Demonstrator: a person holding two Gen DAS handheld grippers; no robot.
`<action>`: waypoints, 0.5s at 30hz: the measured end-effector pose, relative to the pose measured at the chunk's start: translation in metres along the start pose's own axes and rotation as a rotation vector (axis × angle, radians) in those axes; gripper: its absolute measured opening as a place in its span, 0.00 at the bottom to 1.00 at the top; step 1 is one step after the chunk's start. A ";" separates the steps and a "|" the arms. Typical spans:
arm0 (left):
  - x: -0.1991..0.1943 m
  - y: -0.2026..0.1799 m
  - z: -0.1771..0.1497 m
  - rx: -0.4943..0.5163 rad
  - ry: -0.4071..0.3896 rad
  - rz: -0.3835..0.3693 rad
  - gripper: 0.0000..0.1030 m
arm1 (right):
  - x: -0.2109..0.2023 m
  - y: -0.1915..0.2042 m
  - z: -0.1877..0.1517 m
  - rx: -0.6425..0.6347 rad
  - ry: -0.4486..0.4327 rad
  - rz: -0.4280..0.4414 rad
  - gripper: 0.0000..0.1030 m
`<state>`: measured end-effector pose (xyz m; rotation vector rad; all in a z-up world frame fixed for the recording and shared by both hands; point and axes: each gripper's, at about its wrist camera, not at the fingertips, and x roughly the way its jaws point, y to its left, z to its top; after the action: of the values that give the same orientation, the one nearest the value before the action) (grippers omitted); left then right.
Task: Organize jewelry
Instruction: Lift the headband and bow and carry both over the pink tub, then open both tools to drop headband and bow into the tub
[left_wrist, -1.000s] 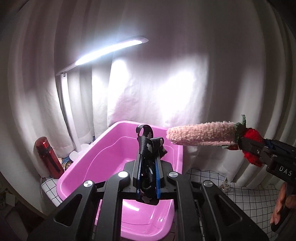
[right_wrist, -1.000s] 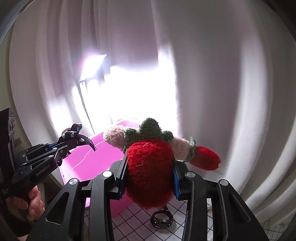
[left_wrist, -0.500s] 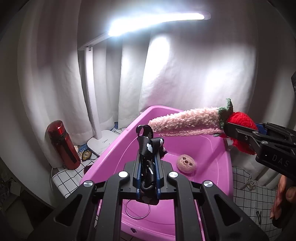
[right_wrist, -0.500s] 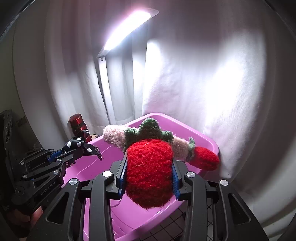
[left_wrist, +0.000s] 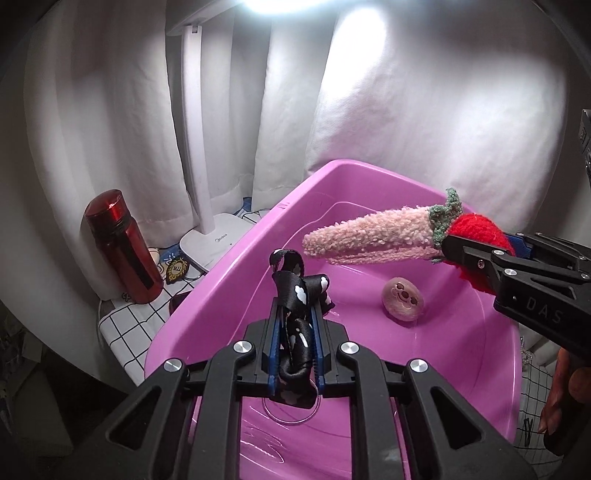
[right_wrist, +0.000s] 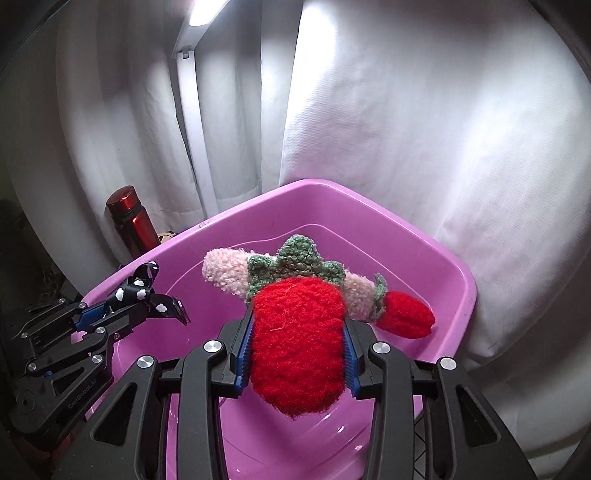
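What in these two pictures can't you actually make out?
- Lamp: its head is cut by the top edge and lost in glare, both views.
- Thin ring on the tub floor: partly hidden by the left gripper and its ribbon, left view.
- Stickers by the red bottle: too small to read.
- Plush strawberry: hides the tub floor, right view.

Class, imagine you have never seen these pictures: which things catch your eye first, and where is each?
The big pink tub fills the middle, under a bright white lamp. Above it, the right claw grips a fuzzy red strawberry toy, while the left claw, its jaws opening, has a black ribbon between them. A red bottle stands left of the tub.
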<state>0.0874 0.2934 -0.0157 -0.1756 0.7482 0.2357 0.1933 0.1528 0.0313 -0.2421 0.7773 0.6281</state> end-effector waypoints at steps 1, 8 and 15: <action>0.001 0.001 0.000 -0.006 0.009 0.002 0.20 | 0.003 -0.001 0.000 0.005 0.011 -0.002 0.38; -0.008 0.009 -0.003 -0.021 -0.033 0.062 0.81 | 0.000 -0.004 0.006 0.026 0.002 -0.043 0.67; -0.012 0.013 -0.003 -0.045 -0.018 0.075 0.88 | -0.007 -0.004 0.002 0.036 -0.012 -0.050 0.67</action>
<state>0.0738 0.3032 -0.0106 -0.1879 0.7324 0.3246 0.1930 0.1475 0.0377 -0.2244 0.7677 0.5671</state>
